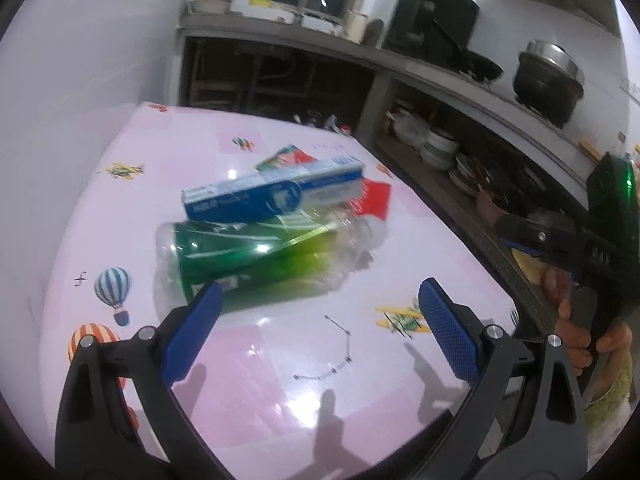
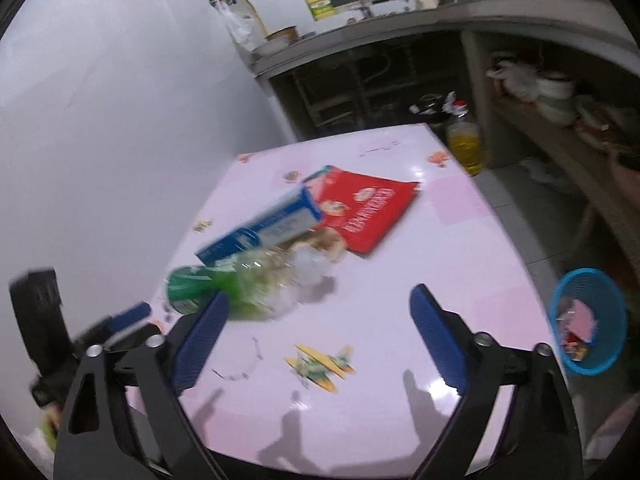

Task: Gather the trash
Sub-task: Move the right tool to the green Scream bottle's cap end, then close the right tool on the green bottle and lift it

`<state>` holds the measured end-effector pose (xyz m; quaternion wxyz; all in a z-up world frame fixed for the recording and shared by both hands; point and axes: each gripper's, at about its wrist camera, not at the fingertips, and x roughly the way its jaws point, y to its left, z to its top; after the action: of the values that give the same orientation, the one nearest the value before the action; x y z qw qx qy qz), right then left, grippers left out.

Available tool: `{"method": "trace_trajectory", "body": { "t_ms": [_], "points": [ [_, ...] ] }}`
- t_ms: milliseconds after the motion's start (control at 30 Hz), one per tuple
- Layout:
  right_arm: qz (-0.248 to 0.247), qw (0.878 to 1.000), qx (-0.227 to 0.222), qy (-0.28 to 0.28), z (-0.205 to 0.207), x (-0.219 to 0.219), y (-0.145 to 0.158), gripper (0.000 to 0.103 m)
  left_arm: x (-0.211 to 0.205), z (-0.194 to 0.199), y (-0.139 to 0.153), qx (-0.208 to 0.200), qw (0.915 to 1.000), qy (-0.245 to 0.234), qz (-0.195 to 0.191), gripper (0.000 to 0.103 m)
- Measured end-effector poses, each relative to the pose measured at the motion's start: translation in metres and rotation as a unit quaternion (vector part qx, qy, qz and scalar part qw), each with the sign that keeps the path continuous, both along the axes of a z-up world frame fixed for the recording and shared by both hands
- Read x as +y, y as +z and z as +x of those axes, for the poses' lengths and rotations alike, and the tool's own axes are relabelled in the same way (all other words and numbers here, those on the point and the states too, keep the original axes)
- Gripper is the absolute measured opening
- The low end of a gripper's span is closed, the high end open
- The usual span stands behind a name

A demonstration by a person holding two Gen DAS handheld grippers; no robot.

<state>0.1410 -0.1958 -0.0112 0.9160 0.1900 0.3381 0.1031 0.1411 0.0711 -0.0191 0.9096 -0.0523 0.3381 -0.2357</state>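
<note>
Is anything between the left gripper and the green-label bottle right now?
Nothing visible. The left gripper is open over bare tablecloth, with the plastic bottle lying just ahead. The blue toothpaste box lies behind the bottle, not in the path.

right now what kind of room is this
Most likely a home kitchen: a concrete counter carries a blackened pot and a wok, with stacked bowls on the shelf beneath and a bottle of cooking oil on the floor.

Left gripper (image 1: 320,312) tilts downward, jaws spread wide, nothing between them — right gripper (image 2: 320,316) likewise gapes empty, a hand (image 1: 580,332) clasping its handle.
</note>
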Motion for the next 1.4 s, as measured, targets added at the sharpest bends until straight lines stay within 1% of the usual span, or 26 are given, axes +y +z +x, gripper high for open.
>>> {"method": "trace_trajectory", "body": {
  "t_ms": [67, 100, 167, 200, 300, 400, 500, 567, 733, 833, 933, 1067, 1200, 1267, 1333, 1400],
  "points": [
    [0.013, 1.000, 0.005, 0.013, 0.014, 0.004, 0.000, 0.073, 0.004, 0.003, 0.000, -0.003, 0.9999, 0.010, -0.004, 0.095],
    [0.019, 1.000, 0.010, 0.022, 0.024, 0.008, -0.001, 0.071, 0.005, 0.006, -0.001, -0.002, 0.9999, 0.010, -0.005, 0.094],
    [0.030, 0.999, 0.016, 0.032, 0.038, 0.014, -0.002, 0.063, 0.004, 0.012, -0.001, -0.002, 1.0000, 0.006, -0.003, 0.094],
    [0.034, 0.998, 0.019, 0.041, 0.046, 0.018, -0.002, 0.062, 0.004, 0.014, 0.000, -0.002, 1.0000, 0.004, -0.003, 0.094],
    [0.028, 0.998, 0.021, 0.060, 0.067, 0.030, -0.002, 0.057, 0.003, 0.020, -0.004, 0.010, 0.9998, -0.006, -0.017, 0.094],
    [0.016, 0.996, 0.042, 0.079, 0.095, 0.043, -0.008, 0.047, -0.002, 0.020, -0.011, 0.025, 0.9991, -0.021, -0.028, 0.094],
    [0.008, 0.994, 0.063, 0.093, 0.117, 0.050, -0.017, 0.041, -0.009, 0.016, -0.020, 0.035, 0.9983, -0.037, -0.029, 0.092],
    [0.007, 0.992, 0.071, 0.100, 0.126, 0.053, -0.022, 0.040, -0.013, 0.015, -0.026, 0.045, 0.9974, -0.044, -0.034, 0.086],
    [0.019, 0.989, 0.099, 0.111, 0.140, 0.052, -0.037, 0.040, -0.019, 0.014, -0.040, 0.075, 0.9943, -0.062, -0.045, 0.071],
    [0.032, 0.986, 0.111, 0.123, 0.138, 0.052, -0.043, 0.040, -0.019, 0.012, -0.045, 0.088, 0.9922, -0.071, -0.053, 0.067],
    [0.044, 0.982, 0.123, 0.135, 0.133, 0.051, -0.047, 0.040, -0.015, 0.013, -0.049, 0.103, 0.9904, -0.067, -0.063, 0.067],
    [0.085, 0.975, 0.140, 0.151, 0.119, 0.048, -0.054, 0.040, -0.009, 0.012, -0.055, 0.120, 0.9880, -0.061, -0.075, 0.067],
    [0.107, 0.967, 0.157, 0.171, 0.102, 0.052, -0.059, 0.040, -0.001, 0.008, -0.063, 0.143, 0.9846, -0.057, -0.083, 0.067],
    [0.101, 0.963, 0.161, 0.189, 0.092, 0.057, -0.059, 0.040, 0.003, 0.005, -0.065, 0.149, 0.9840, -0.055, -0.081, 0.067],
    [0.077, 0.964, 0.156, 0.203, 0.088, 0.064, -0.054, 0.042, 0.006, 0.003, -0.066, 0.151, 0.9840, -0.052, -0.079, 0.067],
    [0.042, 0.964, 0.146, 0.217, 0.089, 0.072, -0.047, 0.058, 0.009, 0.002, -0.067, 0.153, 0.9841, -0.047, -0.077, 0.067]
  ]
}}
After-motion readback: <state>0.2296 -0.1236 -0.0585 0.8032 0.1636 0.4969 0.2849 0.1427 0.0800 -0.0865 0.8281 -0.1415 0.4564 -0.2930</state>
